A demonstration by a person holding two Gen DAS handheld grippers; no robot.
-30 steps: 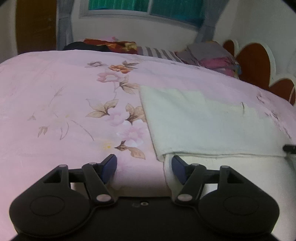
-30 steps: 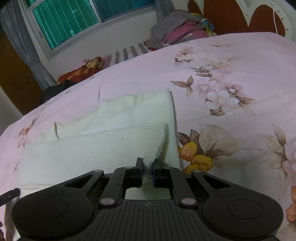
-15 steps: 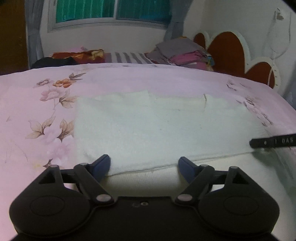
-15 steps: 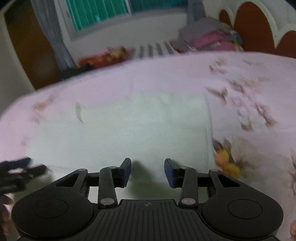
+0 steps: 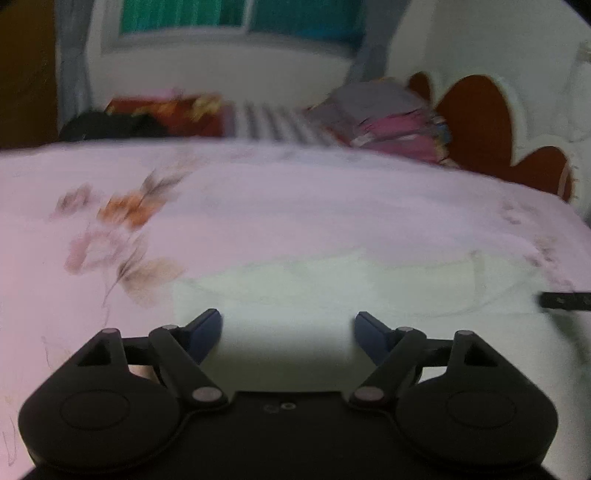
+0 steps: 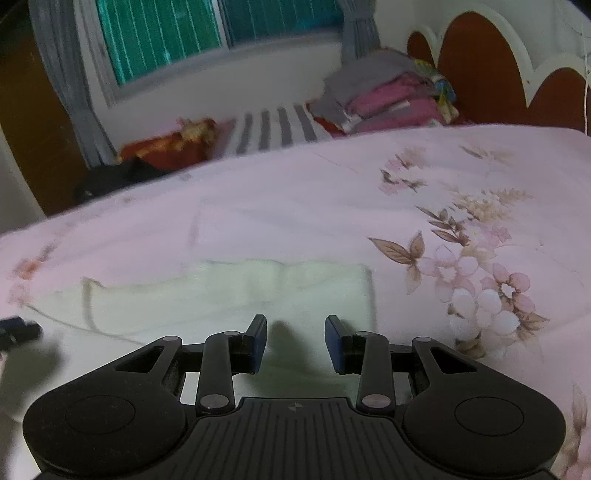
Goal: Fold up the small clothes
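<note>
A cream-white cloth [image 5: 332,291] lies folded flat on the pink floral bedspread [image 5: 258,206]. It also shows in the right wrist view [image 6: 229,299]. My left gripper [image 5: 288,330] is open and empty, low over the cloth's near edge. My right gripper [image 6: 295,341] is open and empty, over the cloth's right part near its right edge. The tip of the right gripper [image 5: 565,300] shows at the right edge of the left wrist view. The left gripper [image 6: 18,330] shows at the left edge of the right wrist view.
A stack of folded clothes [image 6: 388,96] sits at the far side of the bed by the red headboard [image 6: 480,74]. A striped pillow [image 6: 277,127] and red and dark bedding [image 6: 166,147] lie under the window [image 6: 221,33].
My right gripper let go of the cloth corner and opened. The cloth now lies flat in a fold. Both grippers pulled back toward the near edge and tilted up.
</note>
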